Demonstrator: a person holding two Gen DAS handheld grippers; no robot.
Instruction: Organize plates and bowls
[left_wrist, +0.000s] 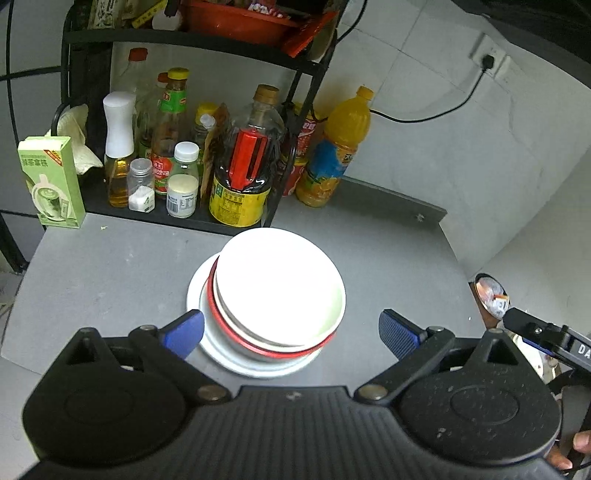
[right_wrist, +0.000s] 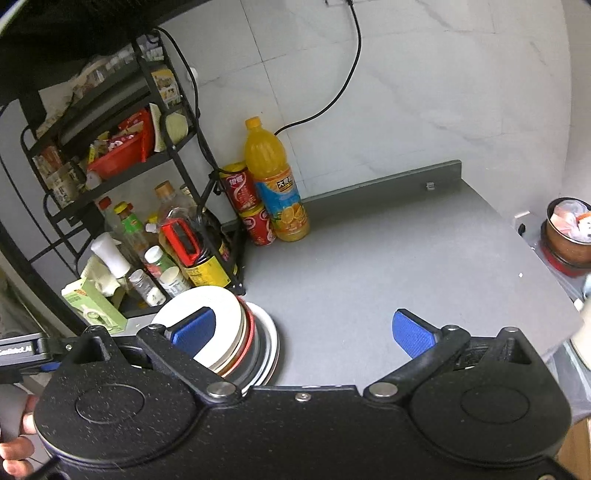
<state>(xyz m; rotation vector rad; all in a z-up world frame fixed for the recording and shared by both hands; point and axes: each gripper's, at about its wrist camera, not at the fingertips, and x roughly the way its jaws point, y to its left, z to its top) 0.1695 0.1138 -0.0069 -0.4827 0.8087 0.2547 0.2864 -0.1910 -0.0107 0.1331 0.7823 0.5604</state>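
A stack of dishes stands on the grey table (left_wrist: 110, 280): a white bowl (left_wrist: 280, 288) on top, a red-rimmed bowl (left_wrist: 236, 332) under it, and a white plate (left_wrist: 255, 365) at the bottom. My left gripper (left_wrist: 291, 332) is open, its blue pads on either side of the stack's near edge, holding nothing. In the right wrist view the same stack (right_wrist: 229, 332) sits at lower left with the plate (right_wrist: 271, 332) showing beneath. My right gripper (right_wrist: 314, 330) is open and empty over bare table, its left pad (right_wrist: 194, 328) in front of the top bowl.
A black rack (left_wrist: 177, 218) with sauce bottles stands behind the stack. An orange juice bottle (left_wrist: 334, 155) and red cans (right_wrist: 251, 206) are by the wall. A green carton (left_wrist: 51, 181) is at the left. A brown pot (right_wrist: 567, 236) sits beyond the table's right edge.
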